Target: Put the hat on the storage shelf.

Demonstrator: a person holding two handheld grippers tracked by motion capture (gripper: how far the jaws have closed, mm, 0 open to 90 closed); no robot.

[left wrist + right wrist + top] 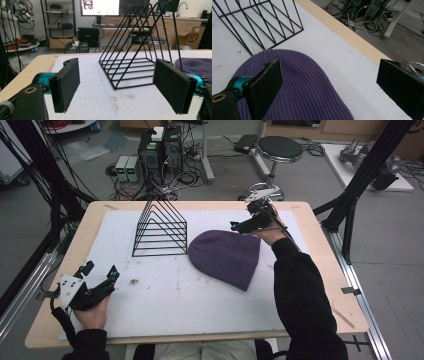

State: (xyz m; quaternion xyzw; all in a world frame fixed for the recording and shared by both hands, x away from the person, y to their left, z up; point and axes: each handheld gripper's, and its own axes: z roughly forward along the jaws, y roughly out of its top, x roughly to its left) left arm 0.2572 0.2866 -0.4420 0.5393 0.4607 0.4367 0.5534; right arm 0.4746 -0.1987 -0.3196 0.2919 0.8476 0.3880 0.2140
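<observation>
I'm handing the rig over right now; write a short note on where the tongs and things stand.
Left tongs: open, holding nothing, low over the white mat near the table's front left.
Right tongs: open, holding nothing, poised at the far edge of the purple beanie.
Beanie lies flat on the mat, right of the black wire rack.
Done: nothing gripped yet.
Left: probably grasp the beanie.

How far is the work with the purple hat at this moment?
Nothing looks done yet: the purple hat lies flat on the white mat, beside the black wire rack. In hand: the right gripper is open above the hat's far edge, holding nothing. The left gripper is open and apart, near the front left. Gripping and moving the hat is left.
</observation>
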